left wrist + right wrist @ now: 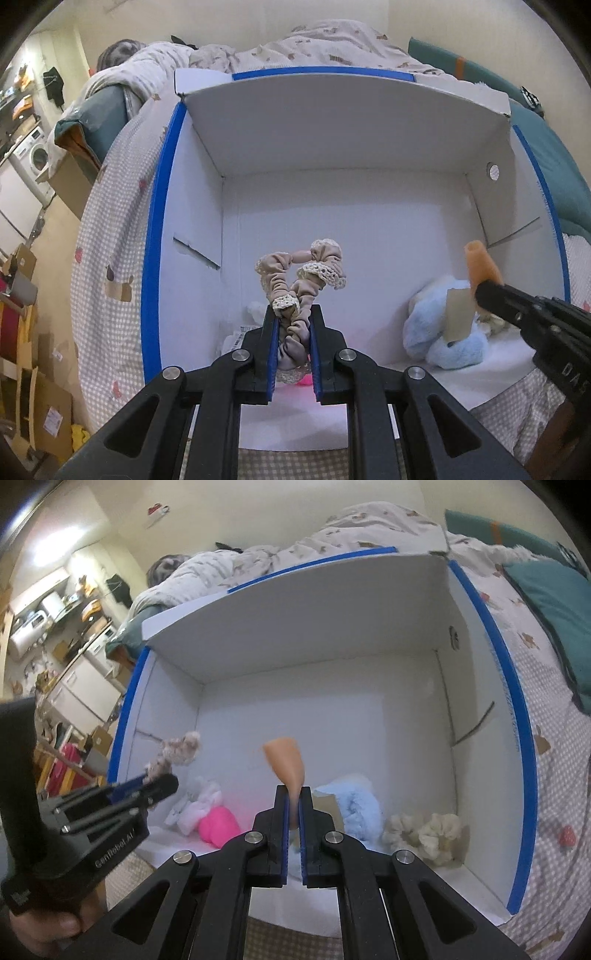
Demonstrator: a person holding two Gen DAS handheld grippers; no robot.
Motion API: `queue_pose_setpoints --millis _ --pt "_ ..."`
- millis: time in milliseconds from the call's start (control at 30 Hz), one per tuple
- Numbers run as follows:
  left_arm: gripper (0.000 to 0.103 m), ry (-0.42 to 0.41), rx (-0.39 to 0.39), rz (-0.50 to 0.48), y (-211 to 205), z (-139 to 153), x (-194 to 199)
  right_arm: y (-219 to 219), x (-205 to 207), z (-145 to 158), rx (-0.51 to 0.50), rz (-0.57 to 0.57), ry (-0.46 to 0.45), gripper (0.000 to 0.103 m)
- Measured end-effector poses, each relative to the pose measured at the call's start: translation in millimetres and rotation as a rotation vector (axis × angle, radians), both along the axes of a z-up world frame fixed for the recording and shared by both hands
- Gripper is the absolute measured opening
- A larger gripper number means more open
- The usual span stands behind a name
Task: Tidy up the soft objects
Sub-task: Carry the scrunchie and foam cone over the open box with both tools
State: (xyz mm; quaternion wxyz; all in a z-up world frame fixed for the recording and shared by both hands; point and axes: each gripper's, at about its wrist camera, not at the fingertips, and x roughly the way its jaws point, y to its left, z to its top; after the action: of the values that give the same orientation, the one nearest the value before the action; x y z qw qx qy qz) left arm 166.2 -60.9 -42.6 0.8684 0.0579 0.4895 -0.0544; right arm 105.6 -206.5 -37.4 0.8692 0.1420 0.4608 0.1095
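My left gripper (pixel 294 314) is shut on a beige scrunchie with lace trim (pixel 301 275) and holds it over the near part of a white box with blue rim (pixel 151 236). It also shows in the right wrist view (pixel 157 781). My right gripper (pixel 294 794) is shut on a soft orange piece (pixel 286 762), also above the box (pixel 517 716); it shows in the left wrist view (pixel 484 288). In the box lie a light blue plush (pixel 360 808), a pink soft object (pixel 218 825), a white fabric item (pixel 195 805) and a cream scrunchie (pixel 424 830).
The box stands on a checkered bedspread (pixel 107 258). A rumpled quilt (pixel 295 48) and teal pillows (pixel 550 609) lie behind and to the right. Left of the bed are cardboard boxes (pixel 44 406), a washing machine (pixel 37 158) and kitchen clutter.
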Motion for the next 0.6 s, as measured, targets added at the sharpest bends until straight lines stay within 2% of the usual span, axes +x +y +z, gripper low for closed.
queue_pose_setpoints --millis 333,467,600 --pt "0.014 -0.006 -0.001 0.019 2.9 2.5 -1.9 4.0 0.3 2.8 -0.021 0.015 -0.023 0.006" --pt "0.02 -0.007 -0.016 0.031 5.3 4.8 -2.5 2.9 2.0 2.1 -0.015 0.007 -0.022 0.006" --pt "0.021 -0.006 -0.033 0.027 7.5 7.2 -4.1 0.8 0.6 5.0 -0.009 0.001 -0.039 0.007"
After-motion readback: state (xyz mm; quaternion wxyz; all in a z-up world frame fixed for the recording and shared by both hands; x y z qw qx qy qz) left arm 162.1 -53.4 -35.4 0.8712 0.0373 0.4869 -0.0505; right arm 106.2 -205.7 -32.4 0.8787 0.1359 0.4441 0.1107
